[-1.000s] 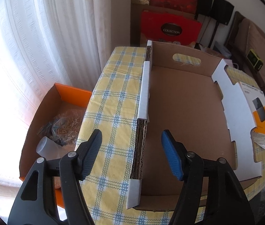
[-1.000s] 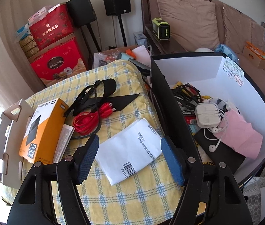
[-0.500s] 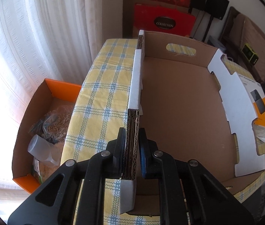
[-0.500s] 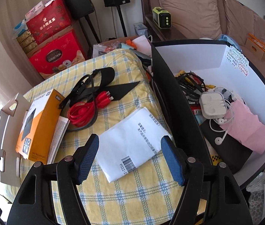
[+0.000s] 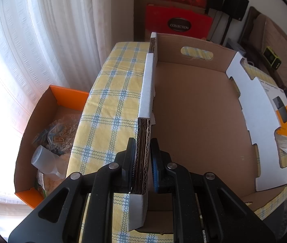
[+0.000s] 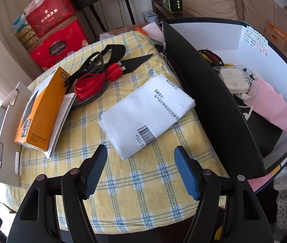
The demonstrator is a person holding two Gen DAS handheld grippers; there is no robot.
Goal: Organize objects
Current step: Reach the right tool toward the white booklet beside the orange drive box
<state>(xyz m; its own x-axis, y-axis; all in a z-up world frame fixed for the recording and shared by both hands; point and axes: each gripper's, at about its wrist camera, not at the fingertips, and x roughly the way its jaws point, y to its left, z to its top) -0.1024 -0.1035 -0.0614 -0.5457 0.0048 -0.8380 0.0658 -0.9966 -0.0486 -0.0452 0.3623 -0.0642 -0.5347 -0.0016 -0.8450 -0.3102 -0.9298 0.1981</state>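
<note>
My left gripper point(image 5: 142, 158) is shut on the left wall of a shallow empty cardboard tray point(image 5: 196, 119) that lies on the yellow checked tablecloth point(image 5: 111, 105). My right gripper point(image 6: 140, 162) is open and empty above the cloth, just short of a white folded packet with a barcode point(image 6: 147, 115). To the left of the packet lie an orange hard-drive box point(image 6: 40, 109) on a booklet, a red coiled cable point(image 6: 94, 83) and a black strap point(image 6: 102, 57). The orange box also shows in the left wrist view point(image 5: 283, 115).
A black box with white inner walls point(image 6: 210, 89) stands right of the packet, holding earphones, cables and a pink cloth. An orange-edged carton point(image 5: 48, 133) with a plastic cup sits on the floor at the left. Red gift boxes point(image 6: 56, 42), speakers and a sofa stand behind.
My left gripper closed on the tray's left wall and has stayed clamped on it. My right gripper moved slightly closer to the white packet, still open.
</note>
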